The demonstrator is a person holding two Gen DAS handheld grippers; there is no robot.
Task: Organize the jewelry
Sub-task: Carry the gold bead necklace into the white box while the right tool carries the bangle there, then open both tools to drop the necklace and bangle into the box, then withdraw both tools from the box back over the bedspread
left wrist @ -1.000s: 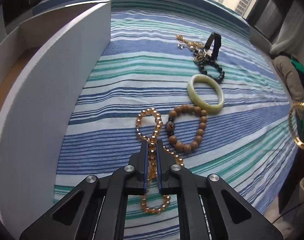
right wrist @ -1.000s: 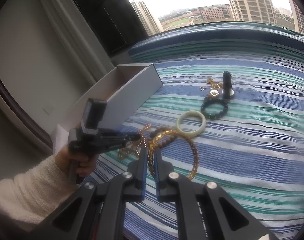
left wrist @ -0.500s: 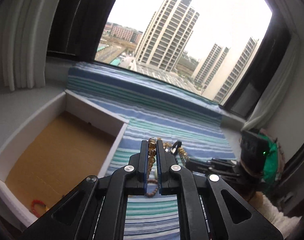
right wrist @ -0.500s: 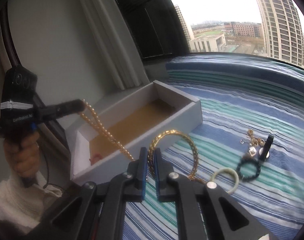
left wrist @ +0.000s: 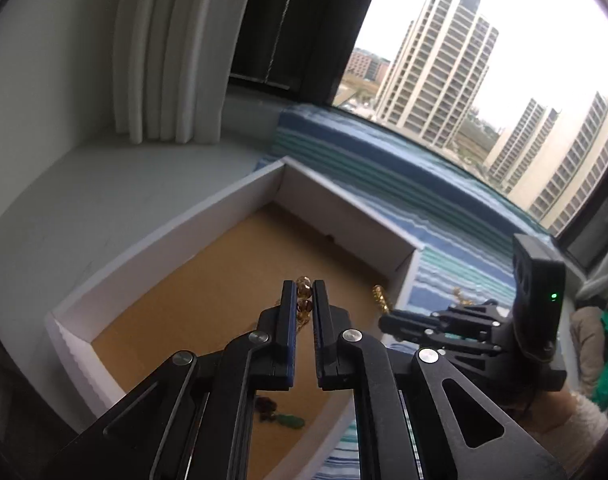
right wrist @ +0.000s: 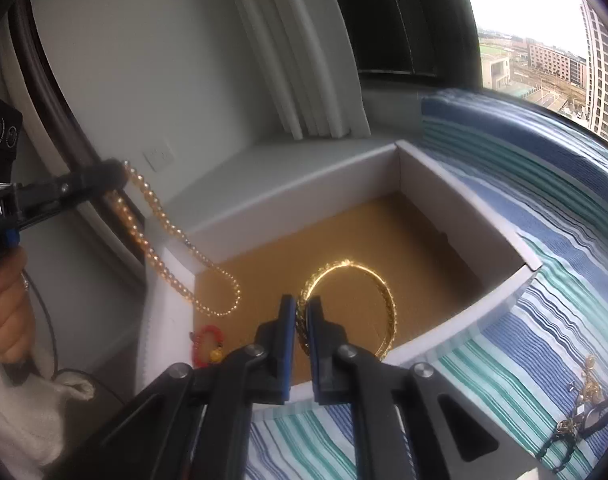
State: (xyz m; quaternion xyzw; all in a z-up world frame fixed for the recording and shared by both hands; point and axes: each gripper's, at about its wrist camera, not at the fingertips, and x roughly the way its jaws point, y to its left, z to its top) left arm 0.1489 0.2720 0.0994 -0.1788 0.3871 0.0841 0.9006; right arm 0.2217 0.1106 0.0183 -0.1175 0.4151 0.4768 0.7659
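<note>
My left gripper (left wrist: pixel 304 294) is shut on an amber bead necklace (left wrist: pixel 304 305) and holds it over the white box (left wrist: pixel 207 220) with a brown floor. In the right wrist view the necklace (right wrist: pixel 159 208) hangs from the left gripper (right wrist: pixel 115 176) and its loop dips into the box (right wrist: pixel 456 196). My right gripper (right wrist: pixel 301 312) is shut on a gold bangle (right wrist: pixel 384 296) held over the box's near wall. The right gripper also shows in the left wrist view (left wrist: pixel 388 320) by the box's right wall.
A red bead bracelet (right wrist: pixel 207 344) lies on the box floor. A dark bead piece with a green stone (left wrist: pixel 279 414) lies there too. More jewelry (right wrist: pixel 584 412) lies on the striped blue-green cloth (right wrist: pixel 544 320) at the right. A wall and window frame stand behind the box.
Both grippers have moved left from the striped cloth to above the box, carrying the necklace and the bangle. The necklace loop now hangs into the box.
</note>
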